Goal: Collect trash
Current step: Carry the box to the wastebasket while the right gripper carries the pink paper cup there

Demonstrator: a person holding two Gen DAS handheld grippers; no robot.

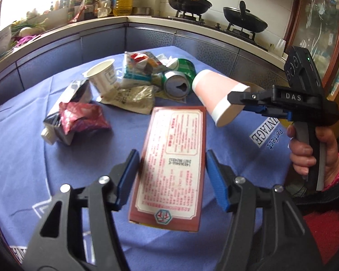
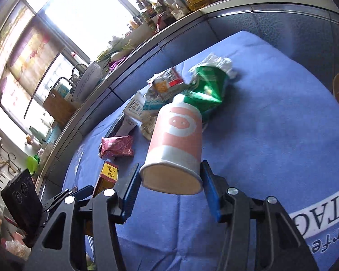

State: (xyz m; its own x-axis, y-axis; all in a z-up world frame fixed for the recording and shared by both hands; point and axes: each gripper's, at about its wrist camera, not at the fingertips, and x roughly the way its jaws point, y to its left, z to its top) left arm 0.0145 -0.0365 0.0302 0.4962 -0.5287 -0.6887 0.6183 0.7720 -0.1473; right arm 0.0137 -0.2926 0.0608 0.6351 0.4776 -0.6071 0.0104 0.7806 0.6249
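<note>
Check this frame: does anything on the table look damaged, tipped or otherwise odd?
Yes. The green can lies on its side, dented, in the litter pile. The dark carton is crushed and toppled. The white cup leans tilted against the pile. No spilled liquid shows on the blue cloth.

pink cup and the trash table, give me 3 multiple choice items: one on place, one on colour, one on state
1. Where is the pink cup?
A. between the right gripper's fingers
B. standing on the stove
C. inside the white cup

2. What colour is the crushed can?
A. yellow
B. green
C. black

3. How is the red box held?
A. lying alone on the cloth
B. lifted between the left gripper's fingers
C. crushed flat under the can

Key: 1 A, the pads clamp its rim; 2 B, its body is green; 3 B, it hangs above the blue cloth.
</note>
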